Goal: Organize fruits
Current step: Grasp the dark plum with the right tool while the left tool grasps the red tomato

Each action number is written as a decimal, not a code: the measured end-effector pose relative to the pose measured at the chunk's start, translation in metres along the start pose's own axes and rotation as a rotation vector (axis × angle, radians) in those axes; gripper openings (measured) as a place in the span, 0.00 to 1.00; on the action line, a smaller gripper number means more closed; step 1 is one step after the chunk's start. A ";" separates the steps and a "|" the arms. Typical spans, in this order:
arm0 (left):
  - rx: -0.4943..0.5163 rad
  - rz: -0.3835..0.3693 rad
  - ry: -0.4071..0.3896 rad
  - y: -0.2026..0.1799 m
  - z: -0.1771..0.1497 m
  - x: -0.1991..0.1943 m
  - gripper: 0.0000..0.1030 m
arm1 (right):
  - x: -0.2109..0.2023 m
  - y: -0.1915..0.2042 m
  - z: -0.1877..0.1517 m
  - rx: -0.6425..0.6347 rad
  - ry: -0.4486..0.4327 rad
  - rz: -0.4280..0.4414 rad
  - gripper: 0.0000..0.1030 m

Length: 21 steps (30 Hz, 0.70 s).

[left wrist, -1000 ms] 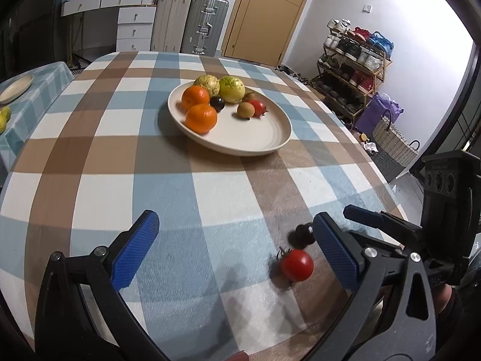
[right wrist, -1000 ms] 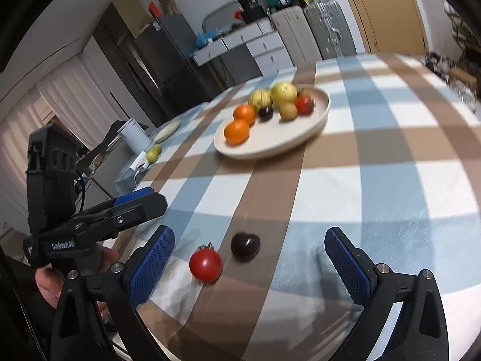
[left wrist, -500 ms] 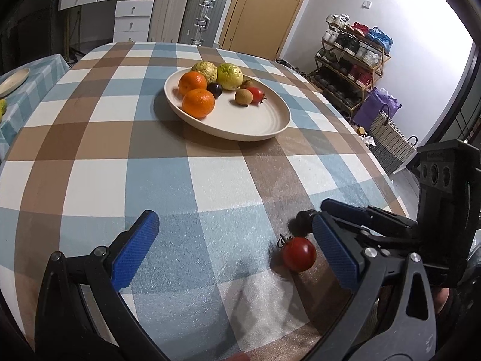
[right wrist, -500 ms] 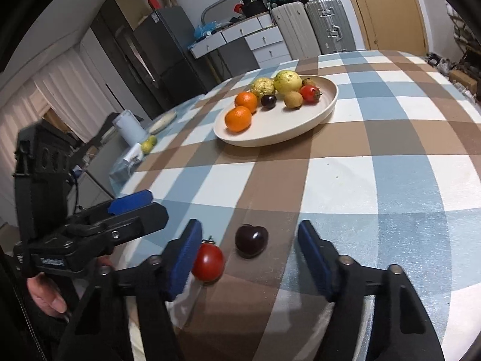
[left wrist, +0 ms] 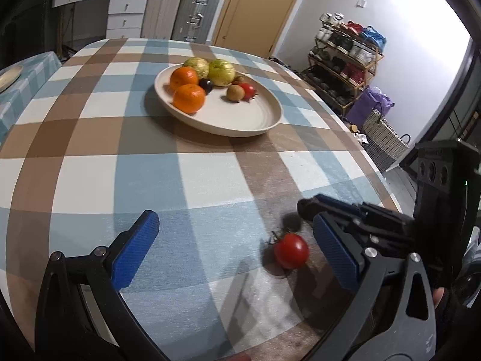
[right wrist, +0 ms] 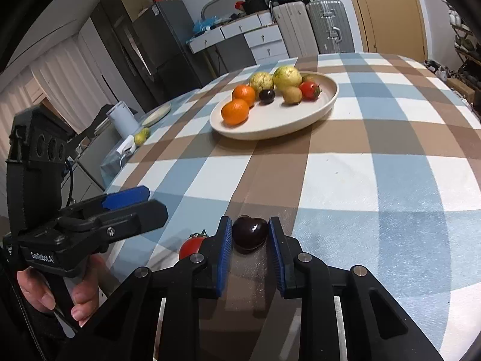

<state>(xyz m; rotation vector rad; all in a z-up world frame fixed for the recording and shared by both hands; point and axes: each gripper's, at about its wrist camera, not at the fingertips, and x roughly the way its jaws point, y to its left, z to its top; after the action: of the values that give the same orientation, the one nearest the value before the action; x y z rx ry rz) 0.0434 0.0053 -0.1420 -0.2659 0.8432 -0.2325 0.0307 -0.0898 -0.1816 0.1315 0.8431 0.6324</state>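
Note:
A cream plate (left wrist: pixel 240 120) at the table's middle holds two oranges, two green-yellow fruits, a dark plum, a kiwi and a red tomato; it also shows in the right wrist view (right wrist: pixel 300 117). My right gripper (right wrist: pixel 250 237) is shut on a dark plum (right wrist: pixel 249 234) low over the near table edge; in the left wrist view the plum (left wrist: pixel 291 222) is mostly hidden behind the right gripper (left wrist: pixel 309 207). A red tomato (left wrist: pixel 291 251) lies loose next to it, and shows in the right wrist view (right wrist: pixel 192 246). My left gripper (left wrist: pixel 240 246) is open and empty, left of the tomato.
The round table has a blue, brown and white checked cloth (left wrist: pixel 120 180). A second checked table with a plate (left wrist: pixel 9 75) stands at the left. Suitcases (left wrist: pixel 195 15), drawers and a door are behind; a shoe rack (left wrist: pixel 345 60) and basket stand at the right.
My right gripper's jaws closed from wide open onto the dark plum. The left gripper stayed open and shifted slightly nearer the table.

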 end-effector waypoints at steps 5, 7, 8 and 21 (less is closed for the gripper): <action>0.046 -0.014 0.030 -0.013 -0.002 0.007 0.99 | -0.009 -0.008 0.006 0.014 -0.037 -0.009 0.24; 0.063 -0.026 0.049 -0.018 -0.003 0.011 0.99 | -0.013 -0.013 0.008 0.021 -0.051 -0.016 0.24; 0.082 -0.044 0.071 -0.023 -0.004 0.015 0.99 | -0.014 -0.014 0.009 0.023 -0.055 -0.021 0.24; 0.213 -0.056 0.137 -0.054 -0.017 0.029 0.91 | -0.030 -0.030 0.006 0.037 -0.101 -0.035 0.24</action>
<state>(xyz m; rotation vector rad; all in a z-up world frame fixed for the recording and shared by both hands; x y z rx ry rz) 0.0443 -0.0568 -0.1560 -0.0741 0.9387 -0.3934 0.0342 -0.1305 -0.1686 0.1804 0.7578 0.5732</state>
